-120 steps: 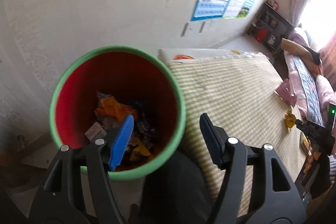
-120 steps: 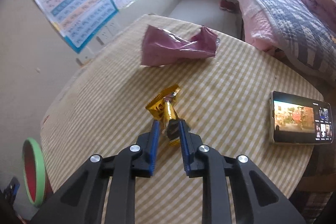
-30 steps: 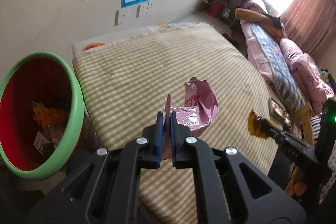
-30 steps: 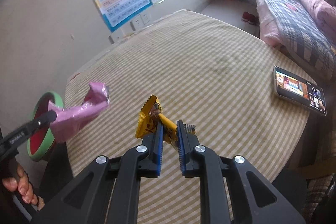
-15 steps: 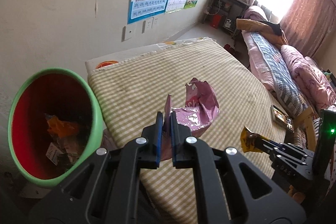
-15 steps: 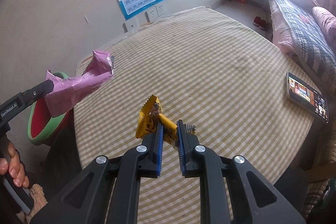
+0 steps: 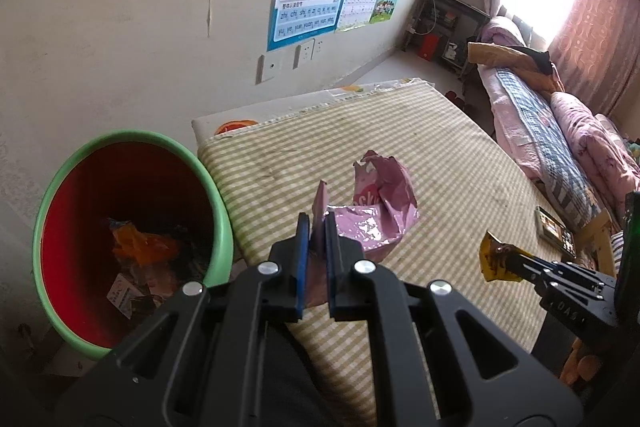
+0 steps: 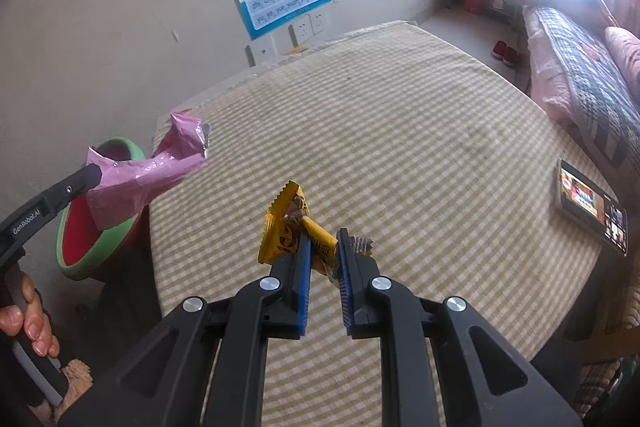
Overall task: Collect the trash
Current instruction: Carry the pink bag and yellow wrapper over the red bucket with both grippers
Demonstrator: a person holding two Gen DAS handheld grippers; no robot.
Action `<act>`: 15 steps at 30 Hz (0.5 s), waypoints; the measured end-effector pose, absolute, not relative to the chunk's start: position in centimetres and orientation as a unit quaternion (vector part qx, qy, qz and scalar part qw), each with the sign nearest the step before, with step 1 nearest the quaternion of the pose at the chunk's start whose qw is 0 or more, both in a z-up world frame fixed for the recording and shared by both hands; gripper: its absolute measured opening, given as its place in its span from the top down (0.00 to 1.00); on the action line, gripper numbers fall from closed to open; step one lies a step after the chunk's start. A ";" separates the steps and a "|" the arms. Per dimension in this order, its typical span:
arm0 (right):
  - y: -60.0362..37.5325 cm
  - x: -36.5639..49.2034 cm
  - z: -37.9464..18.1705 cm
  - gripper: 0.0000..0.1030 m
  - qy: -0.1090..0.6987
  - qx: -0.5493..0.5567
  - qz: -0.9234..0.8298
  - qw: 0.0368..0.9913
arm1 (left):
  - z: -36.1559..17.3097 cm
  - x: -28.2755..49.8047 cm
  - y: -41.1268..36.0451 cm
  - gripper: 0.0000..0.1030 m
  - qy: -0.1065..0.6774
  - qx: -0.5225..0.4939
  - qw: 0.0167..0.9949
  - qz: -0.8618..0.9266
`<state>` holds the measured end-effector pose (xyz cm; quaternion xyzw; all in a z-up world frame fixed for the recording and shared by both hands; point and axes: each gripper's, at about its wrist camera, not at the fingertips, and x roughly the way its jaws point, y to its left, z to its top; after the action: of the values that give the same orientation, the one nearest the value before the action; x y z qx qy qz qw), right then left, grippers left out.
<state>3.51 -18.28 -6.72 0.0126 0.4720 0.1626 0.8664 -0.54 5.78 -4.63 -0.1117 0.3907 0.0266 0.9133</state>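
Two wrappers ride in my closed tongs, the pink bag (image 7: 376, 211) in my left tongs (image 7: 313, 227) nearer the bin (image 7: 218, 187) at frame lower left, the yellow wrapper (image 8: 288, 231) in my right tongs (image 8: 322, 255) farther off.

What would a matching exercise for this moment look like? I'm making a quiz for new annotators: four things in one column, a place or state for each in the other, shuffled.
Things:
1. pink wrapper
2. yellow wrapper
3. phone
4. bin

Places or states:
A. lying on the checked tablecloth, screen lit
B. pinched in the right gripper
C. beside the table, red inside, green rim, trash already in it
D. pinched in the left gripper

Pairs: 1-D, 2-B, 3-A, 4-C
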 end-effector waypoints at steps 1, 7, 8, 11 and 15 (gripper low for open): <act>-17.9 3.7 -6.6 0.86 0.472 0.012 0.167 0.866 | -4.6 -0.6 6.0 0.94 0.390 -0.112 0.914 0.028; -16.2 4.0 -6.0 0.86 0.467 0.003 0.189 0.864 | -4.3 -0.9 6.8 0.94 0.382 -0.106 0.917 0.038; -15.8 4.1 -5.8 0.86 0.466 0.002 0.194 0.863 | -4.3 -1.0 6.9 0.94 0.382 -0.105 0.917 0.041; -15.2 4.2 -5.6 0.86 0.463 0.003 0.204 0.863 | -4.2 -1.1 7.4 0.93 0.379 -0.102 0.919 0.048; -14.1 4.4 -5.1 0.86 0.459 0.004 0.218 0.861 | -4.0 -1.4 8.2 0.93 0.375 -0.099 0.920 0.063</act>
<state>4.40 -14.13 -5.12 0.0042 0.4591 0.2180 0.8612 -1.38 8.19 -4.02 -0.0991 0.3751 0.0625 0.9195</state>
